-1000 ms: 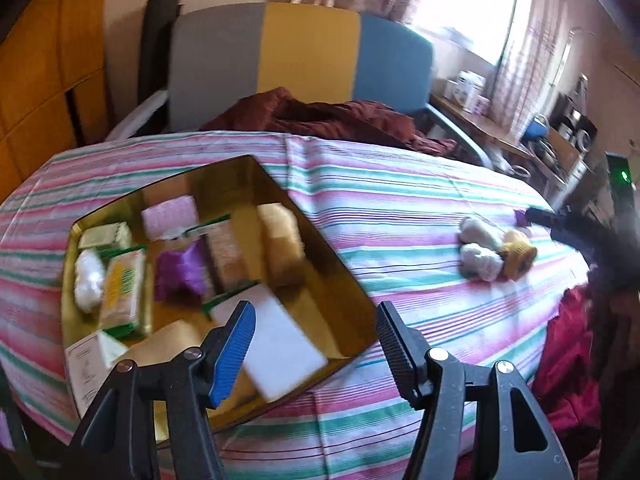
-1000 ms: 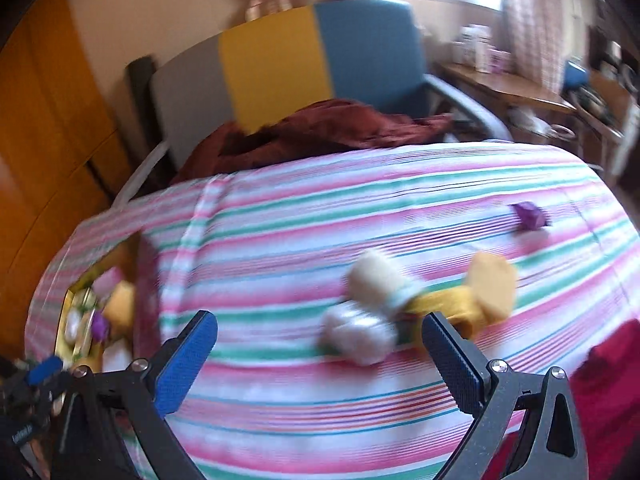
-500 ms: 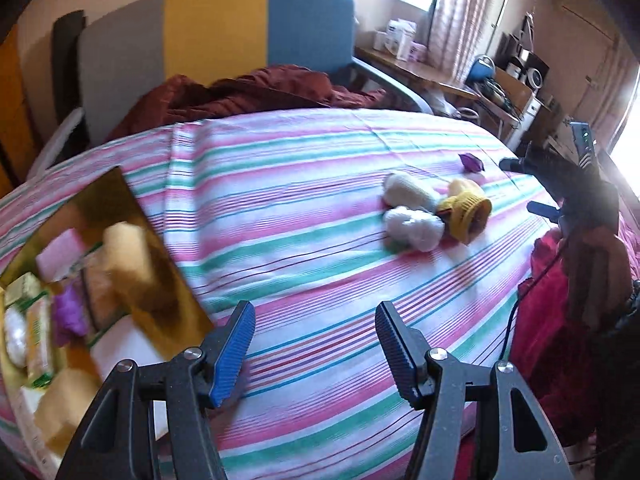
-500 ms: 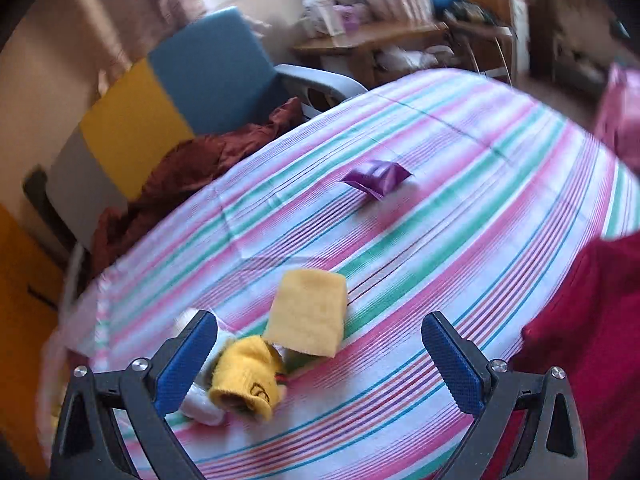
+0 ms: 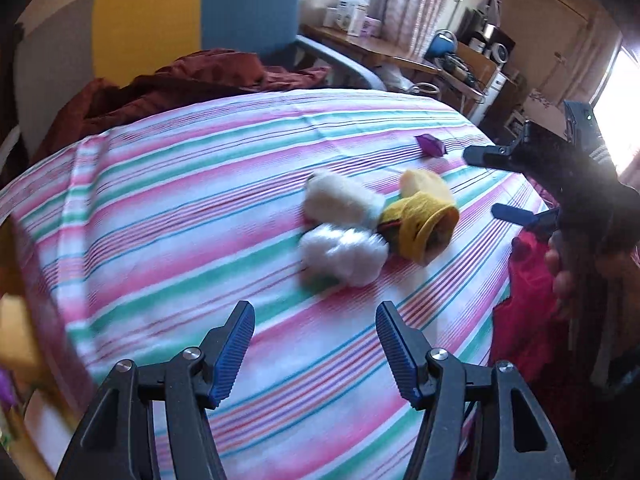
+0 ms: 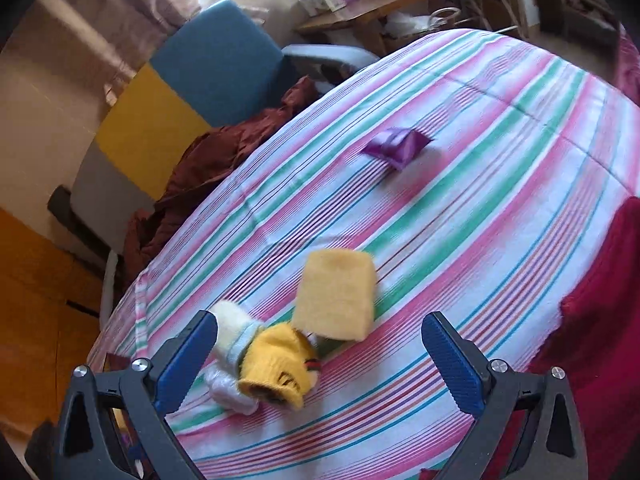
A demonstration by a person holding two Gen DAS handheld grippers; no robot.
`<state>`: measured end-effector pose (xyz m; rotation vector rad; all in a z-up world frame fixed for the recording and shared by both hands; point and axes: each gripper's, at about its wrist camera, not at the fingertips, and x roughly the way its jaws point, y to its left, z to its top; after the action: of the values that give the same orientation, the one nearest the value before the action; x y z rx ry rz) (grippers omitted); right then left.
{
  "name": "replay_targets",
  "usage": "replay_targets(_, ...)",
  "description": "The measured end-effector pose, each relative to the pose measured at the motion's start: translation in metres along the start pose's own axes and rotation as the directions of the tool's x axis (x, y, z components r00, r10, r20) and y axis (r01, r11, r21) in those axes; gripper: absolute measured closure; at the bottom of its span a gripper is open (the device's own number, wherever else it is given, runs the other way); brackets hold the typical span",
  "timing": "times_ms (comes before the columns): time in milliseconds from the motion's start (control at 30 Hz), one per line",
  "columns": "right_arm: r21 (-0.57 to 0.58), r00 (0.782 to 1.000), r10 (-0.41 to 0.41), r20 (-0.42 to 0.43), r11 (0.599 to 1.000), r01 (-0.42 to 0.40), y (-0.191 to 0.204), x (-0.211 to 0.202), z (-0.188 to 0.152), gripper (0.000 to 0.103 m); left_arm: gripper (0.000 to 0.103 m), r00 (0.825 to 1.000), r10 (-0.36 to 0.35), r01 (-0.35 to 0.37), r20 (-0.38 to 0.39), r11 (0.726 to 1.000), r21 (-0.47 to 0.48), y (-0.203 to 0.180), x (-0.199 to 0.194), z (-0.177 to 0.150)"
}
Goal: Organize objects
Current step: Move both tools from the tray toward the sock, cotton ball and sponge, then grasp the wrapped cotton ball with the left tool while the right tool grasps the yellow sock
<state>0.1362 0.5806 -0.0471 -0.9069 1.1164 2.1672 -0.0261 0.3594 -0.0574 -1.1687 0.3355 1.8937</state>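
Fingers on my left gripper (image 5: 314,344) spread wide, blue pads (image 5: 234,350) bare, nothing between them; they sit at bottom centre of the left view, over the striped cloth (image 5: 180,208)

Right gripper (image 6: 320,360) likewise spread, empty, blue pads (image 6: 452,356) low in its frame. In the left view it shows at right edge (image 5: 504,184), dark, my hand (image 5: 560,276) behind it

Loose pile, centre of left view: two white fluffy pieces (image 5: 340,200), one above the other and touching, blurred. Just right of them a yellow knit (image 5: 424,228), its open end turned toward lower right. Sponge (image 5: 424,186) above the knit, touching it

Right view, same pile: sponge (image 6: 336,294) mid-frame, tilted, its lower edge at the yellow knit (image 6: 278,364). White piece (image 6: 232,328) just behind the left pad. Pile lies between the pads, toward the left one; cannot tell whether that pad touches it

Purple pouch (image 6: 396,146) alone, upper centre of right view, well apart from the pile. In left view it is small, upper right of the cloth (image 5: 430,146)

Tray (image 5: 12,320) only a blurred yellow sliver at left edge of left view; contents not readable

Chair (image 5: 160,16), grey, yellow and blue panels, top left; dark red fabric (image 5: 188,80) heaped at its foot against the cloth edge
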Motion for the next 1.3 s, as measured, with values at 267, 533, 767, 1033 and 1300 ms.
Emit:
replay_targets(267, -0.047, 0.995, 0.073, -0.071, 0.996, -0.076, 0.012, 0.008, -0.007, 0.000, 0.029, 1.000, -0.007, 0.009, -0.018, 0.997, 0.080, -0.019, 0.038, 0.024)
replay_targets(533, -0.051, 0.978, 0.089, -0.188, 0.994, -0.100, 0.014, 0.033, -0.014, 0.019, 0.031, 0.996, -0.050, 0.052, -0.073, 0.998, 0.028, -0.009, 0.078, 0.033)
replay_targets(767, -0.086, 0.968, 0.037, -0.247, 0.995, -0.059, 0.018, 0.060, -0.021, 0.044, 0.048, 0.998, -0.062, 0.062, -0.016, 0.997, 0.035, 0.000, 0.077, 0.020)
replay_targets(1033, -0.186, 0.976, -0.024, -0.218, 0.982, -0.017, 0.032, 0.070, -0.024, 0.062, 0.048, 0.997, -0.061, 0.060, 0.037, 0.997, 0.042, 0.003, 0.067, 0.002)
replay_targets(1300, -0.347, 0.973, -0.110, -0.201, 0.937, 0.034, 0.051, 0.068, -0.032, 0.069, 0.048, 0.998, -0.044, 0.044, 0.039, 0.999, 0.012, 0.007, 0.061, -0.009)
